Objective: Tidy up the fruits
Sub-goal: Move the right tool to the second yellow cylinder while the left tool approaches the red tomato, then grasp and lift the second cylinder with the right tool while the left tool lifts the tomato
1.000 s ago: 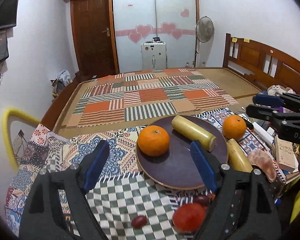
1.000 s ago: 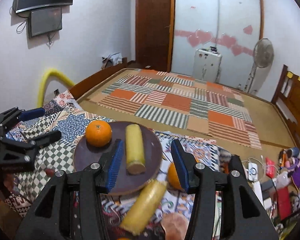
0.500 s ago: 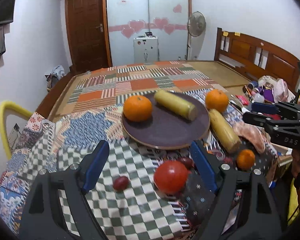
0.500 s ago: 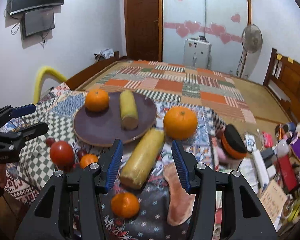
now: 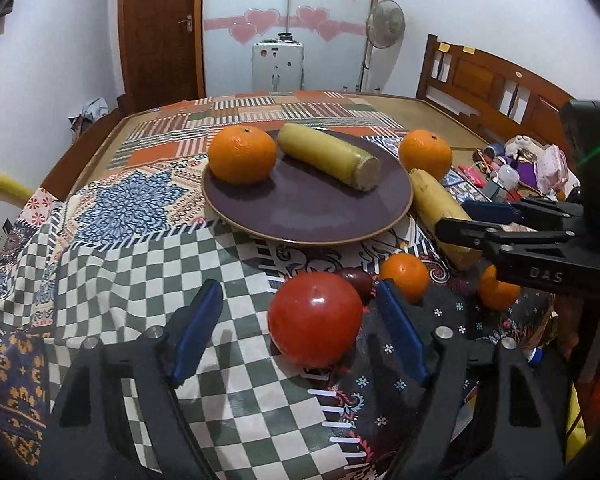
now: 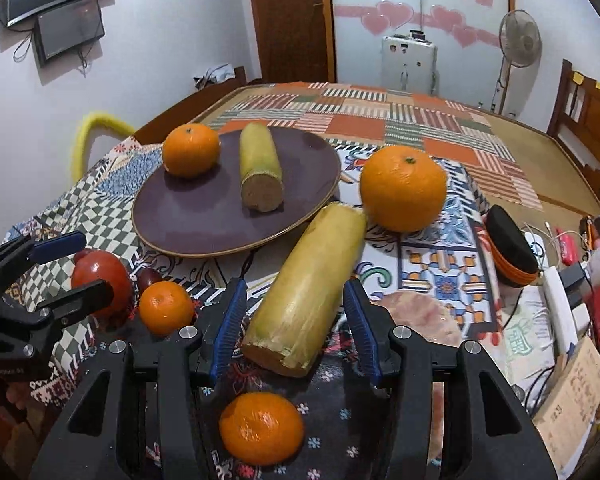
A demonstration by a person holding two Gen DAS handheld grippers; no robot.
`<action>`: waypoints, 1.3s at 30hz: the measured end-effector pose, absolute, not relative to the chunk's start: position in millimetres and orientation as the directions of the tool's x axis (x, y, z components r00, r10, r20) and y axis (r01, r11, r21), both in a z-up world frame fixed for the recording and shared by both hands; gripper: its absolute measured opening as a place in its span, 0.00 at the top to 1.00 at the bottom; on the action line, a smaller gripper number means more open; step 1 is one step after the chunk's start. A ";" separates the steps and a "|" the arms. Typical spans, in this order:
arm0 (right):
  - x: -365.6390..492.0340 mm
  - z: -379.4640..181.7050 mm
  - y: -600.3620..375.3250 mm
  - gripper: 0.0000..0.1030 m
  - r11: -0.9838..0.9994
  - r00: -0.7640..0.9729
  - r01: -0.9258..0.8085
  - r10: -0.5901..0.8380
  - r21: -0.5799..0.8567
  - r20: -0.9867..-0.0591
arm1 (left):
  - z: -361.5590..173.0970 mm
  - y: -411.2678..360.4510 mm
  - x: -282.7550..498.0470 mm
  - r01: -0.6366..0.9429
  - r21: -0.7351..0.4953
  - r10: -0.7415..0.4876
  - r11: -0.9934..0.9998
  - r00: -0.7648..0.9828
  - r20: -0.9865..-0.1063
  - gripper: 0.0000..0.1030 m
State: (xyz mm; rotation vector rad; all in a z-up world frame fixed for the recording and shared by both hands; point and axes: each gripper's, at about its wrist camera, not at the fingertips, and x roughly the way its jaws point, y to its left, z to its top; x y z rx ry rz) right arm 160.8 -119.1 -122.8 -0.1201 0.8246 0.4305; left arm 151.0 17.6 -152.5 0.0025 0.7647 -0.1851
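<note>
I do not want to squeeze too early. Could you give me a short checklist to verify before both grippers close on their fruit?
1. Red fruit sits between the left gripper jaws: ok.
2. Left pads touch it: not ok, gaps on both sides.
3. Yellow stalk piece lies between the right gripper jaws: ok.
4. Right pads press it: not ok, gaps remain.
5. Plate has free room: ok.
6. Small orange below the right gripper is clear of the jaws: cannot tell.
</note>
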 end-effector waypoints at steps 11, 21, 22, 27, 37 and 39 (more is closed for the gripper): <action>165.0 -121.4 -127.3 0.58 0.902 0.582 -0.425 0.335 0.074 -0.741 | -164.1 19.9 155.9 0.199 -0.113 -0.220 0.973 0.677 -0.702 0.52; 165.5 -115.1 -141.1 0.65 0.909 0.582 -0.411 0.324 0.075 -0.745 | -161.4 20.8 151.2 0.203 -0.052 -0.181 0.978 0.693 -0.698 0.55; 168.2 -114.3 -141.6 0.65 0.908 0.581 -0.410 0.329 0.081 -0.745 | -161.1 22.1 151.2 0.199 -0.051 -0.178 0.979 0.694 -0.697 0.55; 185.8 -116.8 -134.0 0.65 0.909 0.566 -0.408 0.328 0.089 -0.756 | -158.2 27.3 153.5 0.182 -0.044 -0.162 0.982 0.704 -0.691 0.55; 198.5 -126.6 -127.1 0.62 0.904 0.536 -0.420 0.322 0.084 -0.781 | -147.1 30.4 160.8 0.170 -0.037 -0.150 0.985 0.728 -0.669 0.55; 198.2 -126.4 -131.0 0.62 0.903 0.534 -0.416 0.335 0.103 -0.777 | -146.4 29.9 162.3 0.168 -0.040 -0.151 0.985 0.728 -0.669 0.55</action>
